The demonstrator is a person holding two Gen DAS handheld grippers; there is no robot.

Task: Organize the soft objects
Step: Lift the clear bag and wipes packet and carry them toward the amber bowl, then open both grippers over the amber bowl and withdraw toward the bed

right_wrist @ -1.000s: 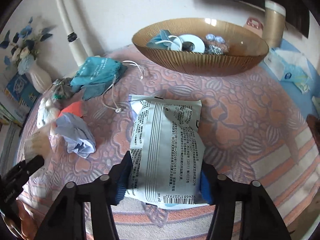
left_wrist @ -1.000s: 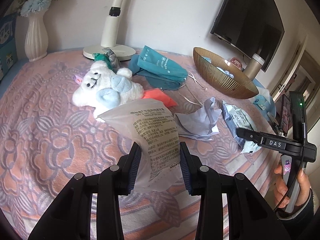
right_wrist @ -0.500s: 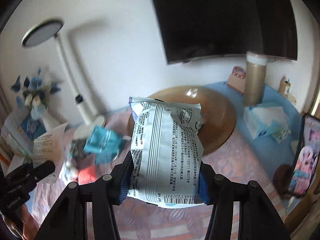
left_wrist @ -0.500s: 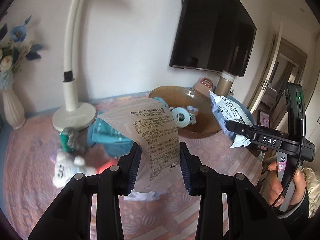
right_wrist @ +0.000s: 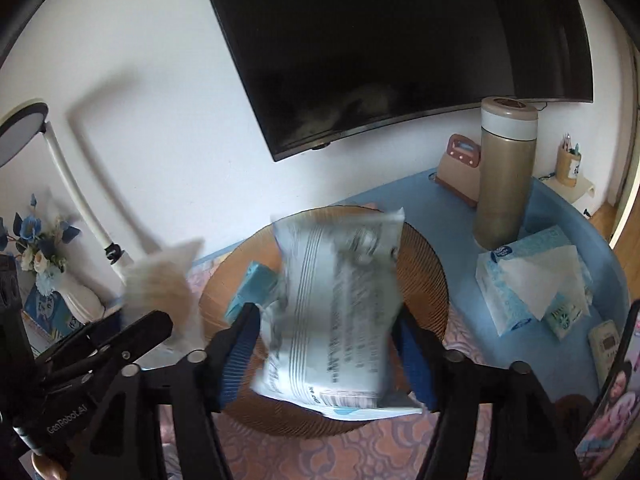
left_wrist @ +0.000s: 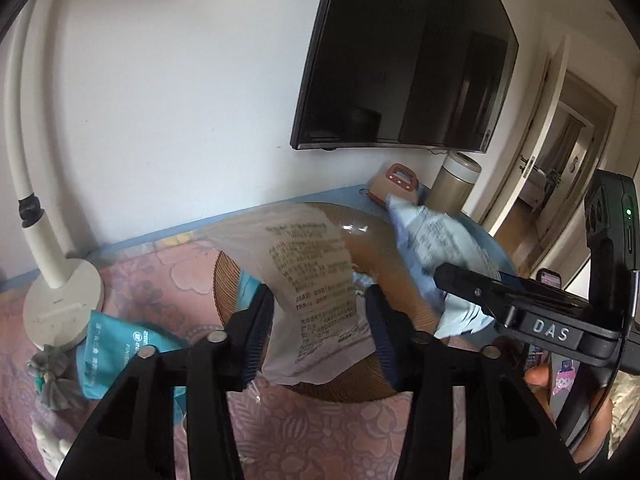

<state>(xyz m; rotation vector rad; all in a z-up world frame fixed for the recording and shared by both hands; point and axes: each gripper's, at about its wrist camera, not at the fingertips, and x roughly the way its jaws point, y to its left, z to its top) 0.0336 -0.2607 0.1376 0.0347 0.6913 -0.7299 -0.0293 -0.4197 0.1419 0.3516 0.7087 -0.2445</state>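
Both packets have risen from the tabletop (left_wrist: 304,432) to above the brown bowl (right_wrist: 424,264), which seemingly holds a teal pack (right_wrist: 256,288). The left gripper (left_wrist: 320,320) and right gripper (right_wrist: 326,344) have jaws opening, releasing the translucent packet (left_wrist: 316,280) and striped packet (right_wrist: 340,300).

Wall: plain white wall (left_wrist: 180,92)
Screen: big black flat screen (right_wrist: 400,40) hung on it
Lamp: white bendy lamp (left_wrist: 60,304) on the bench
Cloth: pink flowery cloth (left_wrist: 320,432)
Door: open doorway (left_wrist: 560,168), bright beyond
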